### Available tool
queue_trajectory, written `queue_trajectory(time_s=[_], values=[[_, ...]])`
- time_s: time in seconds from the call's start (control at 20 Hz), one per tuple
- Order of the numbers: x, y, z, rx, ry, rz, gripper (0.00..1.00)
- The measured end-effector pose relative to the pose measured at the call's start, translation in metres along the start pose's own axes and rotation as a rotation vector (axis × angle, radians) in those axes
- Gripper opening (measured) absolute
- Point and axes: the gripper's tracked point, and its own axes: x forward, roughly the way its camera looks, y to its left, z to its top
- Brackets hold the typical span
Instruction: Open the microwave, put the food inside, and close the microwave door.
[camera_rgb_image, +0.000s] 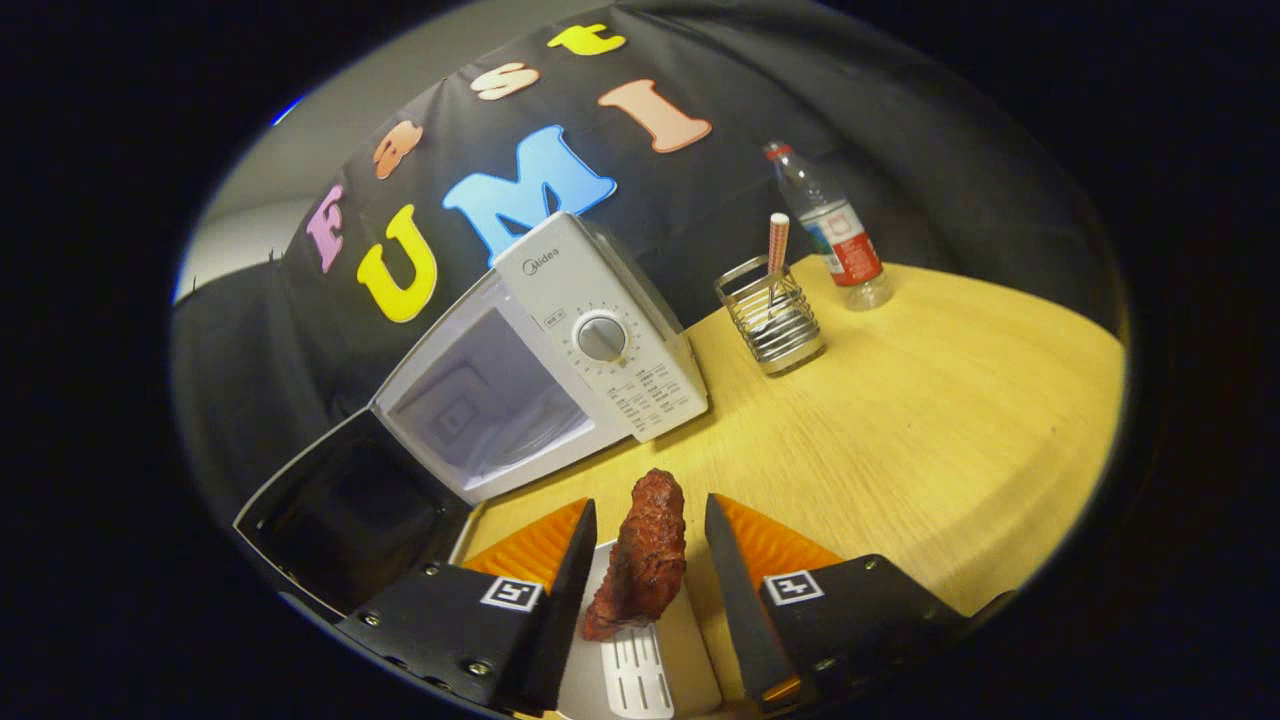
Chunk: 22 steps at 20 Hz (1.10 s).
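The claw (645, 555) is spread open, and a brown piece of meat (643, 555) sits right in the gap between its two fingers. The left finger looks very near the meat, maybe just touching it low down, but the right finger stands clear of it with a bit of table (930, 420) showing in between. So the claw is not pinching the meat yet. The meat is long and thin, and its long way runs the same way as the fingers, pointing ahead. It rests on a flat silver turner (632, 672) that lies under the claw. The microwave (545, 355) is ahead and a little to the left, with its door (345, 515) already swung open and lying low at the left. I think the fingers need to close on the thin sides of the meat, then carry it forward and left into the white box. A wire holder (772, 320) and a water bottle (832, 232) stand farther off to the right, out of the way.
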Motion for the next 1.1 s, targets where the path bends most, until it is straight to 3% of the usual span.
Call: queue_trajectory(time_s=[0.05,0.1,0.15,0.3,0.45,0.7,1.1], values=[[0.004,-0.003,0.003,0.03,0.003,0.003,0.6],[0.006,-0.004,0.004,0.035,0.007,0.01,0.42],[0.011,-0.003,-0.002,0.038,0.015,0.029,0.3],[0.0,0.01,0.012,0.075,-0.017,0.077,0.15],[-0.007,0.019,0.028,0.03,-0.052,0.079,0.14],[-0.02,0.043,0.048,0.072,-0.066,0.118,0.14],[-0.008,0.116,0.045,0.034,-0.047,0.198,0.14]])
